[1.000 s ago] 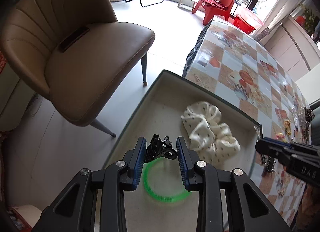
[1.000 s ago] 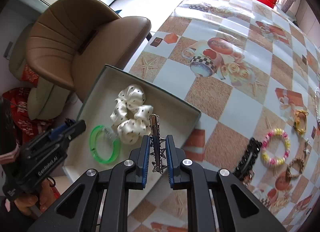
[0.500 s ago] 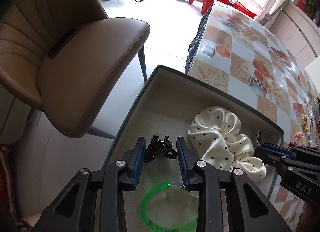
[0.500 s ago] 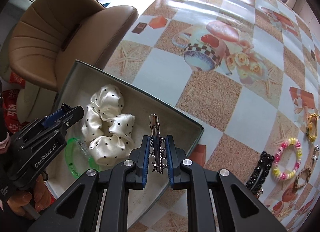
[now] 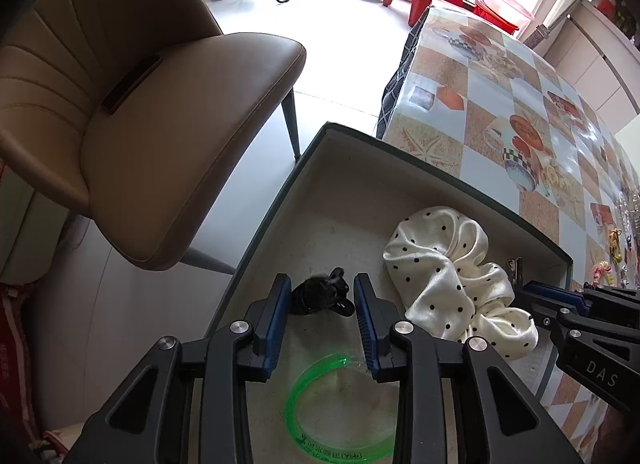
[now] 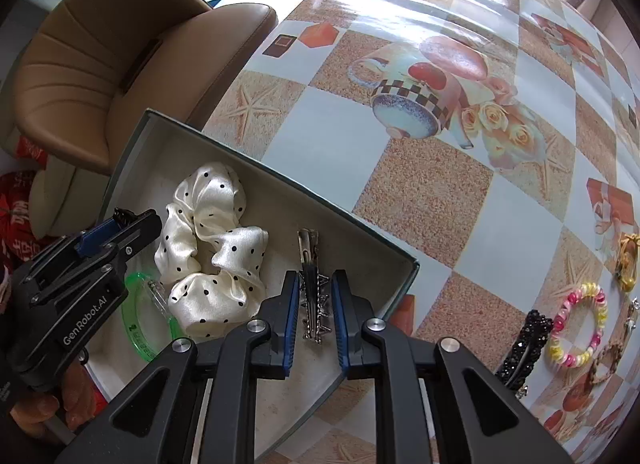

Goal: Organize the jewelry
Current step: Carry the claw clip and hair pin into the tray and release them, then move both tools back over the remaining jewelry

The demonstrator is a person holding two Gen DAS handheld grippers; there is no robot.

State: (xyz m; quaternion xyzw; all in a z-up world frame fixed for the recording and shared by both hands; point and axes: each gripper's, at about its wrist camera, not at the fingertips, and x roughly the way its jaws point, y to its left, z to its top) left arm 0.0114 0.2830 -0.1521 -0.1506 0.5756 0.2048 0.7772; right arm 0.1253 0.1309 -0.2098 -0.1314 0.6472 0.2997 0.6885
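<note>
A shallow grey box (image 5: 280, 208) with a pale floor sits at the table's edge. In it lie a white polka-dot scrunchie (image 5: 436, 264) and a green bangle (image 5: 304, 388). My left gripper (image 5: 321, 284) points down into the box, its blue pads against a small black claw clip (image 5: 320, 296) that looks blurred and tipped flat. My right gripper (image 6: 316, 278) is shut on a silver spiked hair clip (image 6: 314, 304) just above the box floor, right of the scrunchie (image 6: 212, 248). The left gripper (image 6: 120, 224) also shows over the box's left side.
A tan leather chair (image 5: 160, 124) stands left of the box. On the patterned tablecloth (image 6: 420, 192) to the right lie a pink-and-yellow bead bracelet (image 6: 578, 330), a black beaded piece (image 6: 524, 348) and other trinkets. Fingers of a hand (image 6: 40, 416) show at lower left.
Both grippers have come down closer to the box floor. The black claw clip has tipped from upright to flatter between the left pads. The silver clip stays gripped.
</note>
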